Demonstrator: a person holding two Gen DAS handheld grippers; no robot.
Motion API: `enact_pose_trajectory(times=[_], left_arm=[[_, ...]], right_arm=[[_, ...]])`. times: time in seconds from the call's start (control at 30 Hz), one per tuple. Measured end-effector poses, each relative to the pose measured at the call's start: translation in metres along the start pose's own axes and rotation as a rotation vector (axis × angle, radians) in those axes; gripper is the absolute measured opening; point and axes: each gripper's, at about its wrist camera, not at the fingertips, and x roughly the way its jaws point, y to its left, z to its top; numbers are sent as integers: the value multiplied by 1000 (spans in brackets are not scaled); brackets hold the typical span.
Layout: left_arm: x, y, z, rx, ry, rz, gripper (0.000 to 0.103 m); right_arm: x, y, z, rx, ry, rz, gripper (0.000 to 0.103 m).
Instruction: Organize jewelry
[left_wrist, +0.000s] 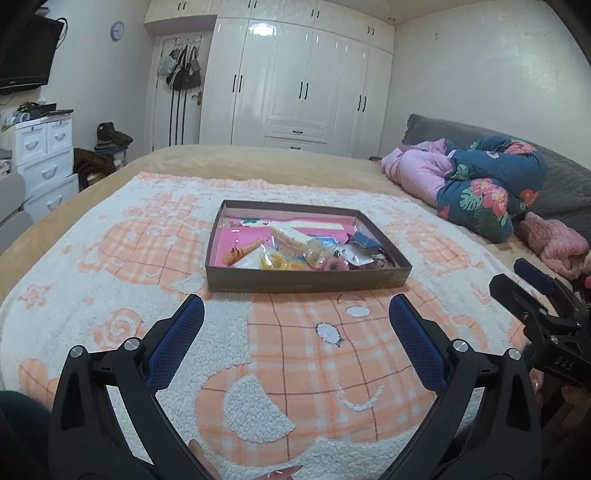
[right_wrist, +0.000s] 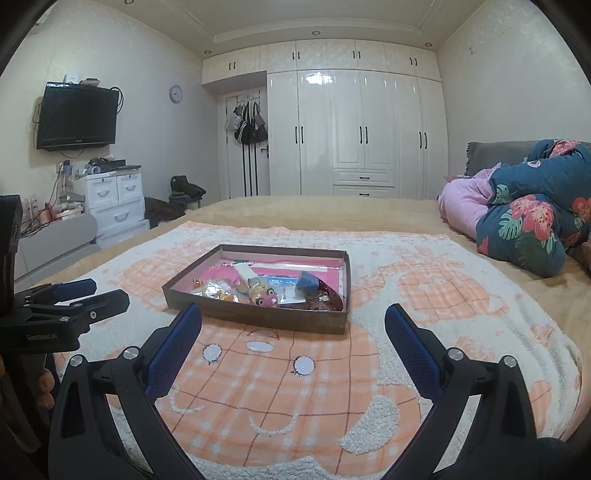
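Note:
A shallow brown box (left_wrist: 306, 283) with a pink lining lies on the bed blanket; it also shows in the right wrist view (right_wrist: 258, 316). Inside lie several small items: an orange piece (left_wrist: 242, 251), yellow packets (left_wrist: 275, 261), a blue piece (left_wrist: 365, 240) and a pink round charm (right_wrist: 266, 298). My left gripper (left_wrist: 295, 317) is open and empty, short of the box's near wall. My right gripper (right_wrist: 293, 325) is open and empty, just before the box's near wall. Each gripper shows at the edge of the other's view.
The box rests on a white and orange plaid blanket (left_wrist: 314, 354) over a tan bed. A rolled floral quilt (left_wrist: 480, 184) and pink cloth (left_wrist: 554, 243) lie at the right. A white wardrobe (right_wrist: 354, 133), drawers (right_wrist: 114, 199) and a wall TV (right_wrist: 75, 116) stand beyond.

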Motion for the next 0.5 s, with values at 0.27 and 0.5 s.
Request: enact_pose_trajectory(times=[0.27,0.5], left_arm=[[-5,0,0,0,-22,-8,92],[-5,2,0,-5,-20,4,92]], right_arm=[[-2,0,-3,10,-6,-3,97],[-2,1,-4,15,1,-6,97]])
